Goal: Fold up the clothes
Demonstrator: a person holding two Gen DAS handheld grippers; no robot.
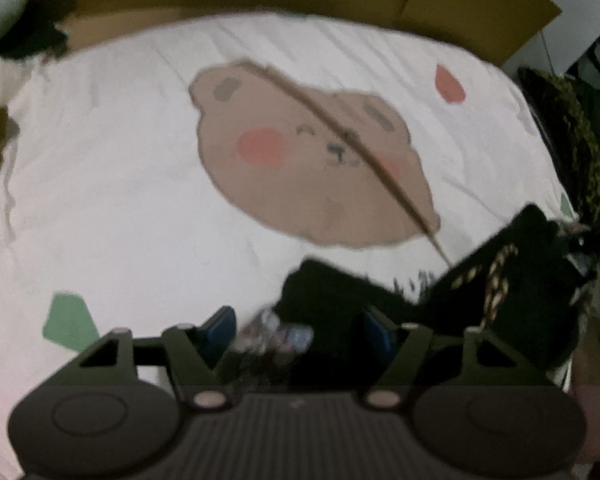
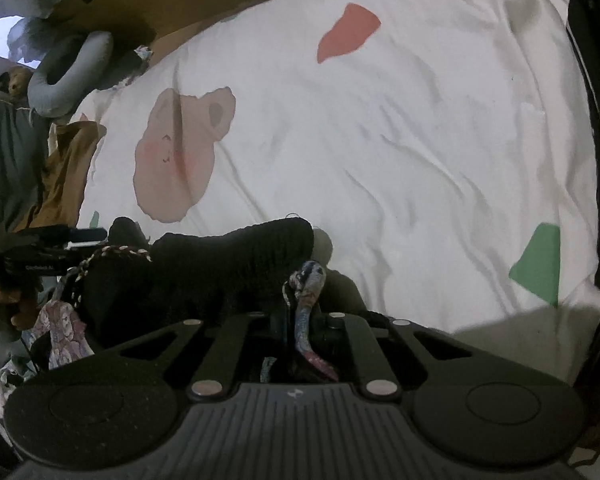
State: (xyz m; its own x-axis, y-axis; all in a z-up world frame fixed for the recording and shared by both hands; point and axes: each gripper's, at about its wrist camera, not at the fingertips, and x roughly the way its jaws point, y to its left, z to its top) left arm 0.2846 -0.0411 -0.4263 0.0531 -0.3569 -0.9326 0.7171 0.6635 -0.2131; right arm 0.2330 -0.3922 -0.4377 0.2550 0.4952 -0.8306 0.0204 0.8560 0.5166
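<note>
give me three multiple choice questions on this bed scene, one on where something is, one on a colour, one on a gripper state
1. Where is the bear face print?
A. on the white bedsheet
B. on the black knit garment
C. on the grey neck pillow

2. What colour is the patch at the sheet's lower right in the right wrist view?
A. blue
B. green
C. yellow

3. How does the right gripper stand?
A. wide open, nothing in it
B. out of view
C. shut on a patterned cloth

Answers:
1 A, the bear is printed on the white bedsheet.
2 B, the green patch shows there.
3 C, its jaws pinch the patterned cloth, beside the black knit garment.
</note>
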